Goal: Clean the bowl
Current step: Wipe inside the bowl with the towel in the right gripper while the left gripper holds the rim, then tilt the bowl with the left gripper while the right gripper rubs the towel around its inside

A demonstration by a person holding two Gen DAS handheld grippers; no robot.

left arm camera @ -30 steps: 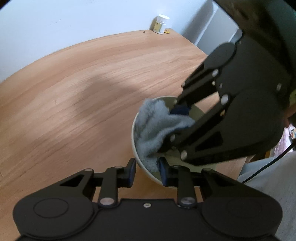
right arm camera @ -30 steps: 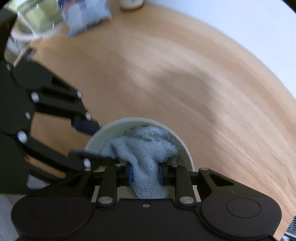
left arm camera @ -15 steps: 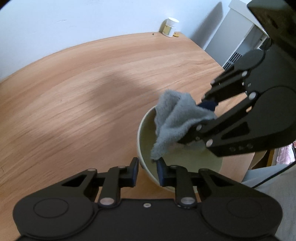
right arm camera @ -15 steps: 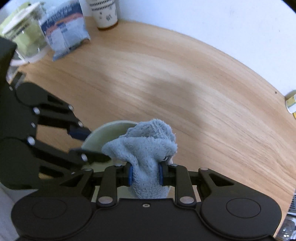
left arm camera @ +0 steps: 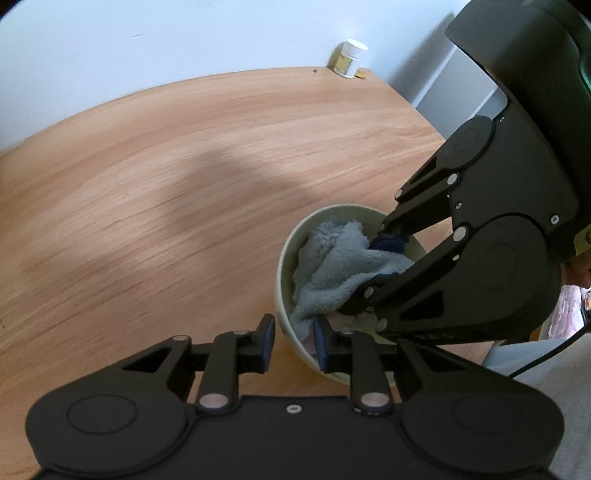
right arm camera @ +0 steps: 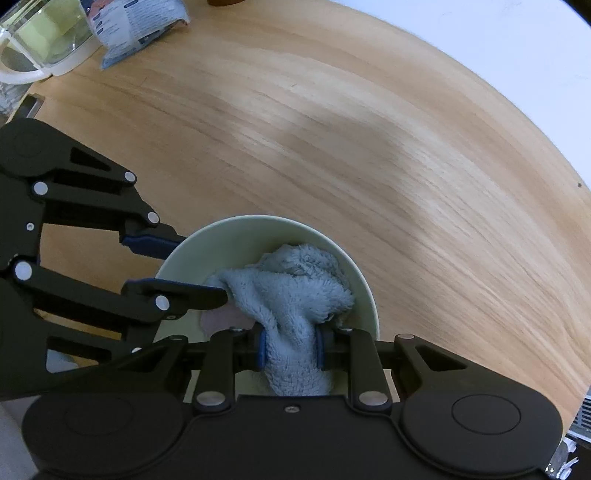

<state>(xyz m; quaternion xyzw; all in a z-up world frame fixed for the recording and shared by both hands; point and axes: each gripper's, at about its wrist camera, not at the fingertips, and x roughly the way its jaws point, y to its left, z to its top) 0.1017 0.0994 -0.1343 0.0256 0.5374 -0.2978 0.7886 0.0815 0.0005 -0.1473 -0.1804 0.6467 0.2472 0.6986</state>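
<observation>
Now the right gripper (right arm camera: 290,349) squeezes the blue cloth (right arm camera: 291,291) inside the bowl (right arm camera: 236,230) (to wipe it), while the left gripper (left arm camera: 293,341), its jaws opening a little, straddles the bowl's rim to steady it.

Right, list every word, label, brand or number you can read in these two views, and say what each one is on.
No text here can be read.
Blue and white packet: lines of print, too small and blurred to read.
Small white-lidded jar at the wall: a yellowish label, too small to read.
Bowl, grey cloth and both black grippers: no print visible.
</observation>
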